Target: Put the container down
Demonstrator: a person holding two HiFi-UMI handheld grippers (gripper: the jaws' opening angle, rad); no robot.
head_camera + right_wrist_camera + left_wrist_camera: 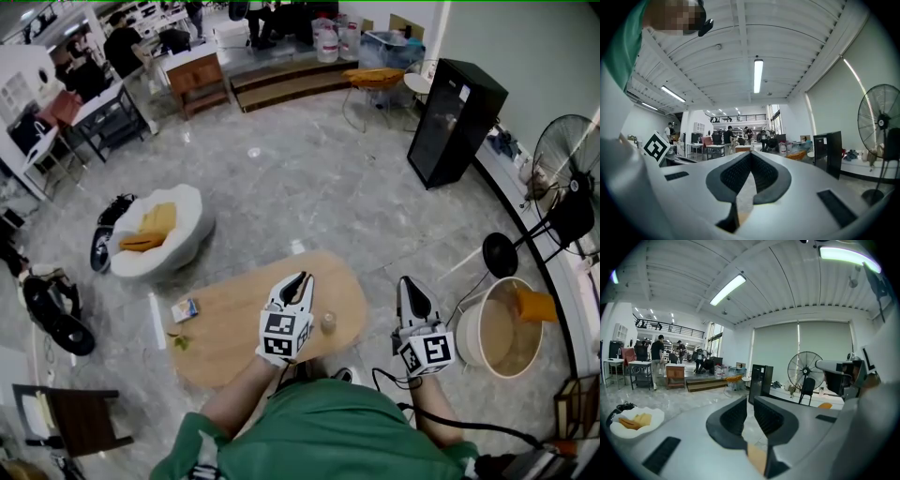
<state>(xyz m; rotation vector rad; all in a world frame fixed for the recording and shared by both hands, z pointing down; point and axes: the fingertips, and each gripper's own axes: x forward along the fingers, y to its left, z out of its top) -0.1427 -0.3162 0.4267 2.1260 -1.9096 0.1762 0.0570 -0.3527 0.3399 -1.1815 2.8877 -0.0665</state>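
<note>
A small pale container (328, 323) stands upright on the oval wooden table (234, 319), near its right end. My left gripper (304, 279) hovers over the table just left of the container and apart from it. Its jaws are shut with nothing between them, as the left gripper view (750, 403) also shows. My right gripper (409, 282) is held off the table's right edge, over the floor. In the right gripper view (750, 154) its fingertips meet and it holds nothing. Neither gripper view shows the container.
A small box (185, 309) and a green scrap (178, 342) lie at the table's left end. A white seat with a yellow cushion (159, 234) stands beyond the table. A round tub (502, 330), a standing fan (567, 197) and a black cabinet (457, 122) are on the right.
</note>
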